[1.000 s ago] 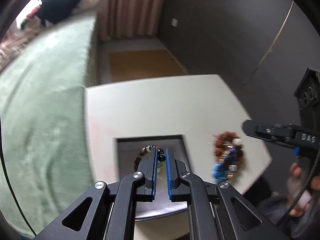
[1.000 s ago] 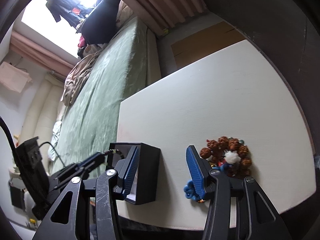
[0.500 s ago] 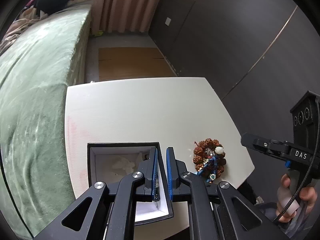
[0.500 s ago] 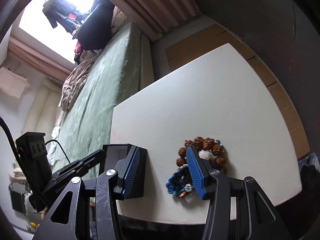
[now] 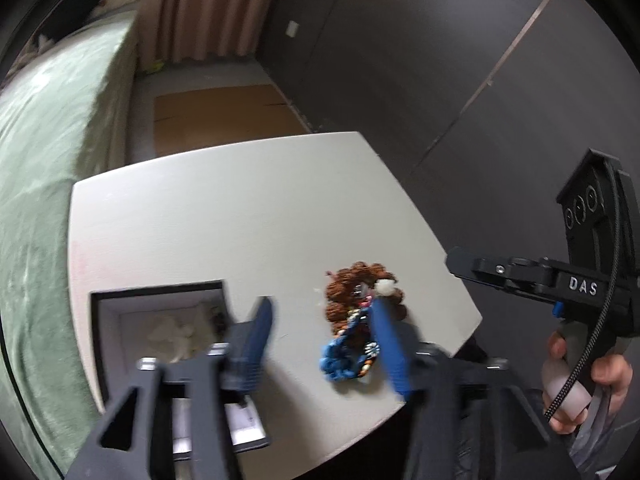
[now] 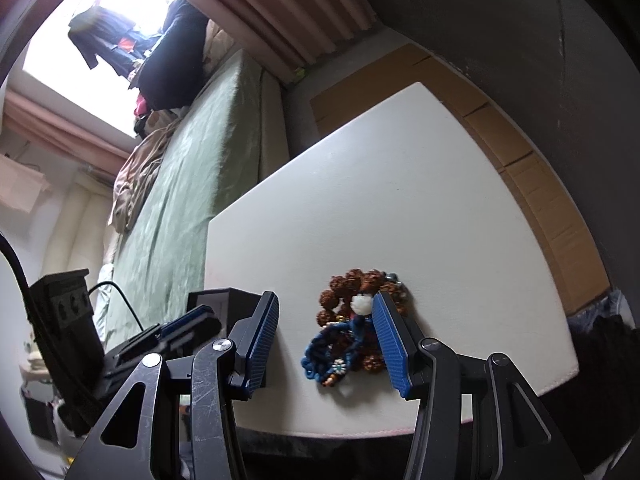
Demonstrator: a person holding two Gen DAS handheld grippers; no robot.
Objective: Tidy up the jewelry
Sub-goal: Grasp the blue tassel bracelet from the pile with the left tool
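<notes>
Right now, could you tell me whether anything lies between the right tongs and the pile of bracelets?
Nothing visible does. The right tongs are open with bare white table ahead, and the pile of bracelets sits between the fingers' tips. The black jewelry box stands off to the left.

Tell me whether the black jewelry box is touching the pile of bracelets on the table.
Apart. The left wrist view shows bare white table between the black jewelry box and the pile of bracelets; the right wrist view shows the same gap.
</notes>
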